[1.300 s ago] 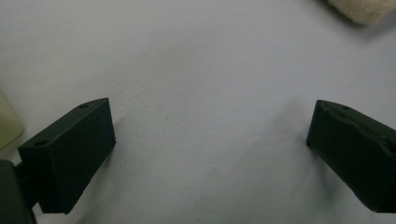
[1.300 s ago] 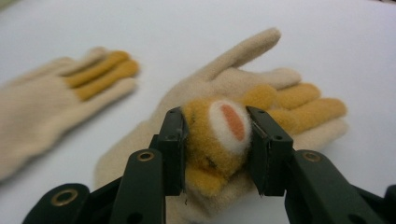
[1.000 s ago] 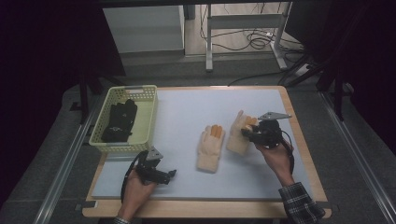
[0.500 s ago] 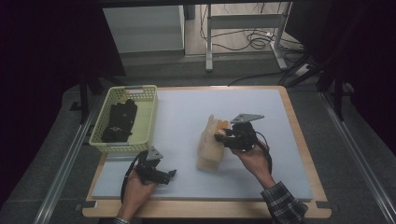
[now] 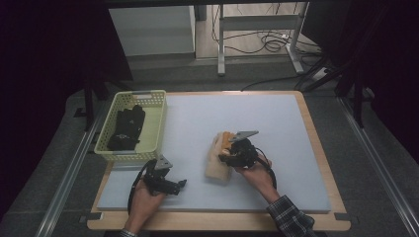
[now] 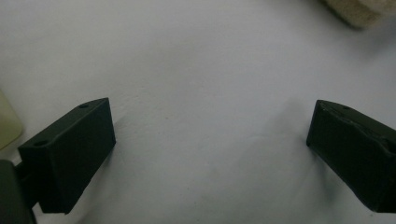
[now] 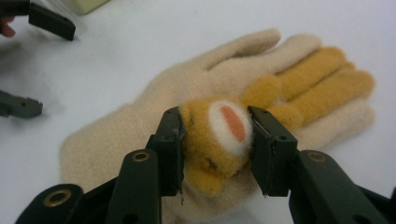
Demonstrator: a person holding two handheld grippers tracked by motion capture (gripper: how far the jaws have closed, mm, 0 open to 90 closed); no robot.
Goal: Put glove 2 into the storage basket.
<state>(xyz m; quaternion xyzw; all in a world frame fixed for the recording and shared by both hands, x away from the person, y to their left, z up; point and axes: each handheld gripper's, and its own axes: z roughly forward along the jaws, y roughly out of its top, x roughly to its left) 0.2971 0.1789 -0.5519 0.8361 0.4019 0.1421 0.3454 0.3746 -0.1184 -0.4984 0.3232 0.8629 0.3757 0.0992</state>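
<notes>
Dim room – grey floor [image 5: 375,163], metal frame legs [image 5: 221,44], cables [image 5: 269,44] beyond table [image 5: 316,133].

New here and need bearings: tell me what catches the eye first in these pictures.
The right tongs grip a fuzzy orange glove, held over a beige glove lying mid-table. The left tongs rest wide open near the front edge of the white table. A pale yellow basket at the left holds dark gloves.

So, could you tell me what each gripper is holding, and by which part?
The right gripper clamps the orange glove by its folded cuff end, over the beige glove. The left gripper is open, holding nothing.
</notes>
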